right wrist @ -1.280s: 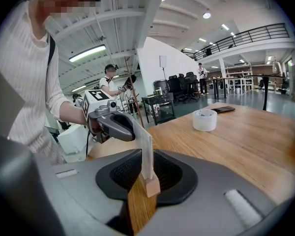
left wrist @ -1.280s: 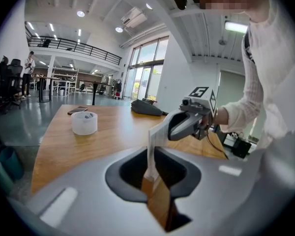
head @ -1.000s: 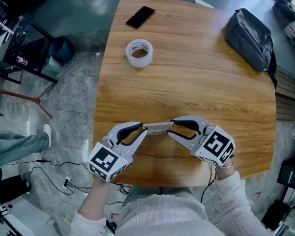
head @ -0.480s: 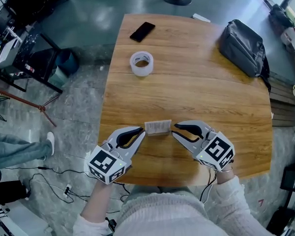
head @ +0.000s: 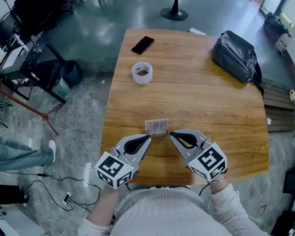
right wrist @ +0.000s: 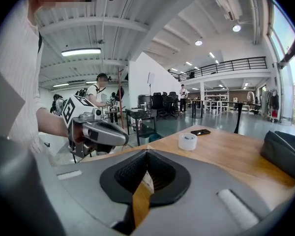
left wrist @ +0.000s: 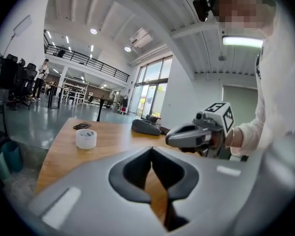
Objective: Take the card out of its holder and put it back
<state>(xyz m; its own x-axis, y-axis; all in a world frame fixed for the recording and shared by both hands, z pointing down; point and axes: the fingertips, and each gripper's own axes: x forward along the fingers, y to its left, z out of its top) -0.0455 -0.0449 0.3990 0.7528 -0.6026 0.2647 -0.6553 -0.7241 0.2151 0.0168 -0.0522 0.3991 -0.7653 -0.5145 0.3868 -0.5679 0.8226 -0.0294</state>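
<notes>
My left gripper is closed on nothing. Just ahead of its tips and a little to their right, the card holder lies flat on the table, touched by neither tool. My right gripper, with the holder just off its tips to the left, has just closed its jaws, and it is empty too. I can't tell whether the card is inside, so I judge this is either the finish or before the start.

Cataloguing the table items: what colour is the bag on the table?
Dark grey; the bag shows best in the head view.
</notes>
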